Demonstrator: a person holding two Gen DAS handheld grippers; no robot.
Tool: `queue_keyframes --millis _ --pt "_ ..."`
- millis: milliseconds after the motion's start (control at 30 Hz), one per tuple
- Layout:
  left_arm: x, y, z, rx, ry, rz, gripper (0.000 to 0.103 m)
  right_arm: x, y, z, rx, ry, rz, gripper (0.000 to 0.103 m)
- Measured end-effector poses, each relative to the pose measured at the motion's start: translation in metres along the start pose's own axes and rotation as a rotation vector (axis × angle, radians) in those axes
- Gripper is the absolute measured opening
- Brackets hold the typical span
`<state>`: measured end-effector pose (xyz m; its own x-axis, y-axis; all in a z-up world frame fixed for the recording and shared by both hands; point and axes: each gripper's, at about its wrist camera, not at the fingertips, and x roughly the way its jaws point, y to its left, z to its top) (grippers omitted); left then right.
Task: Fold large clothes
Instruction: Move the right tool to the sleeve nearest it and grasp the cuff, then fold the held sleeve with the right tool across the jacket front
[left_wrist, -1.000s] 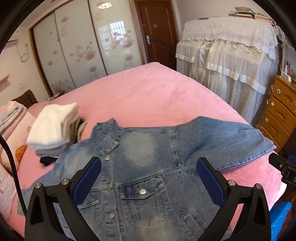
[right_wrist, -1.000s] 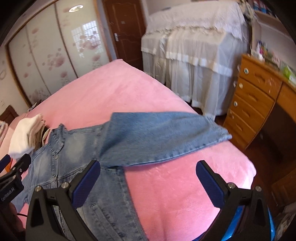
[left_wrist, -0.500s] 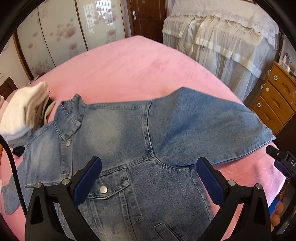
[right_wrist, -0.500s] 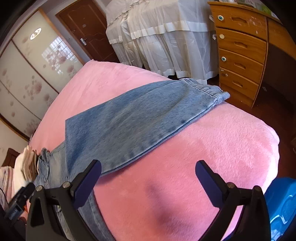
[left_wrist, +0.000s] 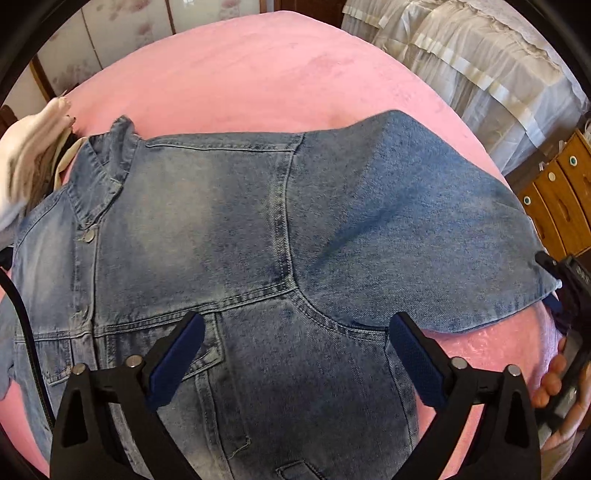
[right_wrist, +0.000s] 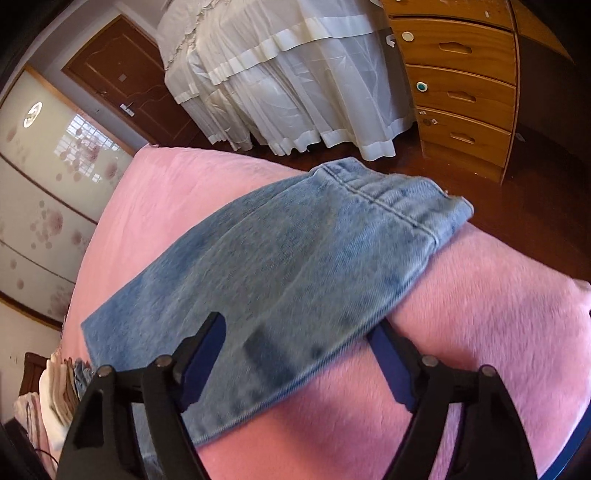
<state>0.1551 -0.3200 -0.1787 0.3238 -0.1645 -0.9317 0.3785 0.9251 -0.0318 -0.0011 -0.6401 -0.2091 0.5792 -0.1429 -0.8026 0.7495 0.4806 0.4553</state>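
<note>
Now the right gripper (right_wrist: 295, 354), its 2 fingers spread and gripping nothing, sits nearest the denim jacket's sleeve (right_wrist: 295, 266), whose long axis runs ahead and rightward to the cuff (right_wrist: 399, 199), while the left gripper (left_wrist: 295, 354), also spread, hovers over the jacket (left_wrist: 192, 221) on the pink bed (left_wrist: 240, 74).

A faded blue denim jacket (left_wrist: 236, 236) lies flat, front up and buttoned, on a pink bed (left_wrist: 258, 74), one sleeve (right_wrist: 295, 266) stretched to the edge.

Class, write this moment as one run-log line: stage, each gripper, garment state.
stage: reaching for sleeve | left gripper: open over denim jacket | right gripper: open, straddling sleeve | jacket: flat, unfolded on pink bed
</note>
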Motion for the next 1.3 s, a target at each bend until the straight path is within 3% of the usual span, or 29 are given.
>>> queue_keyframes --millis 67,133,167,300,500,667,833,933,1000,1100,1200,1300 --pt "0.004 0.0 0.0 -0.005 0.02 0.003 0.096 0.006 -0.003 0.006 0.015 -0.007 -0.015 0.059" --pt "0.009 0.002 0.0 -0.017 0.05 -0.001 0.095 0.011 -0.007 0.012 0.034 -0.013 -0.033 0.028" --pt "0.011 0.003 0.0 -0.028 0.069 -0.003 0.094 0.012 -0.01 0.014 0.044 -0.016 -0.026 0.021" --pt "0.013 0.012 -0.002 -0.018 0.088 -0.011 0.068 -0.001 0.0 0.014 0.01 -0.073 -0.006 0.009" --pt "-0.026 0.047 -0.009 -0.032 -0.041 0.039 0.067 -0.064 0.078 -0.003 -0.241 -0.266 0.058 0.009" --pt "-0.062 0.099 -0.021 -0.104 -0.129 0.066 0.067 -0.105 0.176 -0.045 -0.489 -0.315 0.232 0.009" --pt "-0.081 0.164 -0.039 -0.241 -0.171 0.041 0.067 -0.091 0.265 -0.121 -0.738 -0.212 0.367 0.009" --pt "-0.076 0.195 -0.051 -0.294 -0.174 0.038 0.068 -0.054 0.296 -0.173 -0.872 -0.115 0.342 0.009" --pt "-0.067 0.21 -0.057 -0.315 -0.153 0.035 0.068 -0.023 0.302 -0.207 -0.95 -0.043 0.303 0.012" --pt "-0.051 0.225 -0.067 -0.353 -0.12 -0.008 0.068 0.011 0.294 -0.257 -1.036 0.044 0.22 0.031" --pt "-0.036 0.23 -0.075 -0.37 -0.096 -0.055 0.068 0.023 0.28 -0.273 -1.028 0.095 0.189 0.039" --pt "-0.027 0.225 -0.078 -0.363 -0.086 -0.1 0.068 0.011 0.266 -0.267 -0.991 0.09 0.215 0.049"
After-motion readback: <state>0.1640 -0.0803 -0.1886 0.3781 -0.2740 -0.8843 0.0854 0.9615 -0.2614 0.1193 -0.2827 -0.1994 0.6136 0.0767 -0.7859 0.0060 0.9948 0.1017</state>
